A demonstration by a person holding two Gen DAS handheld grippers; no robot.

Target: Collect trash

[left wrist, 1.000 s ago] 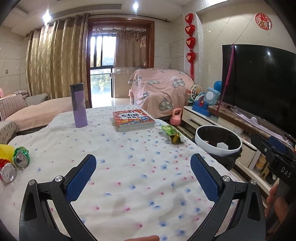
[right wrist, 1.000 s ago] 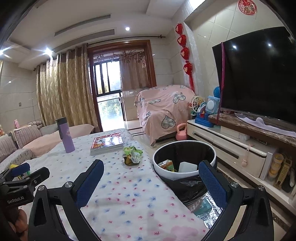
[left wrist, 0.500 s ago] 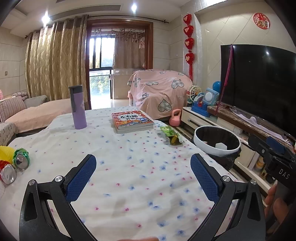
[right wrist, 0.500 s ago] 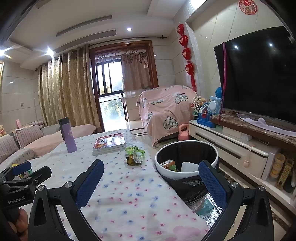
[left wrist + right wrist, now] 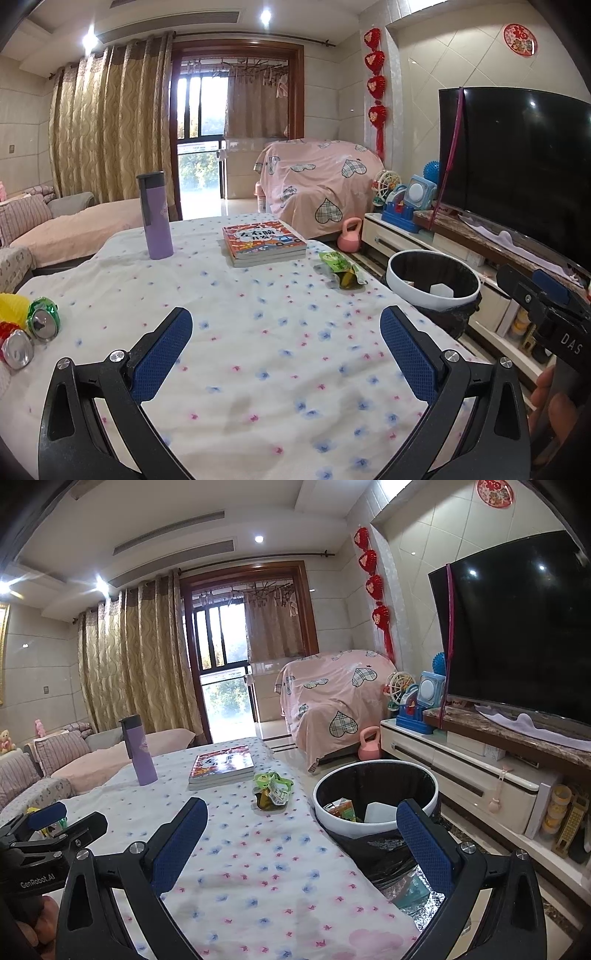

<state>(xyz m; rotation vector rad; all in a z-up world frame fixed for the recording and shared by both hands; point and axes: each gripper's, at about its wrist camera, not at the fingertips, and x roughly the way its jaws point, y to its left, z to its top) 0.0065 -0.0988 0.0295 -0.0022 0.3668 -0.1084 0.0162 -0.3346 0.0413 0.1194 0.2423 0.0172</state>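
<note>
A crumpled green snack wrapper (image 5: 341, 267) lies near the table's right edge; it also shows in the right wrist view (image 5: 273, 790). Crushed cans (image 5: 42, 319) lie at the table's left edge. A white-rimmed bin with a black liner (image 5: 432, 280) stands right of the table and holds some trash (image 5: 341, 808). My left gripper (image 5: 286, 345) is open and empty above the flowered tablecloth. My right gripper (image 5: 303, 836) is open and empty, over the table edge and the bin (image 5: 376, 797).
A purple flask (image 5: 155, 216) and a stack of books (image 5: 264, 240) stand at the table's far side. A TV cabinet (image 5: 480, 775) with a large TV runs along the right. A pink kettlebell (image 5: 349, 240) sits on the floor.
Both views have shifted slightly; the right gripper has edged closer to the wrapper and the bin. Both grippers stay open and empty.
</note>
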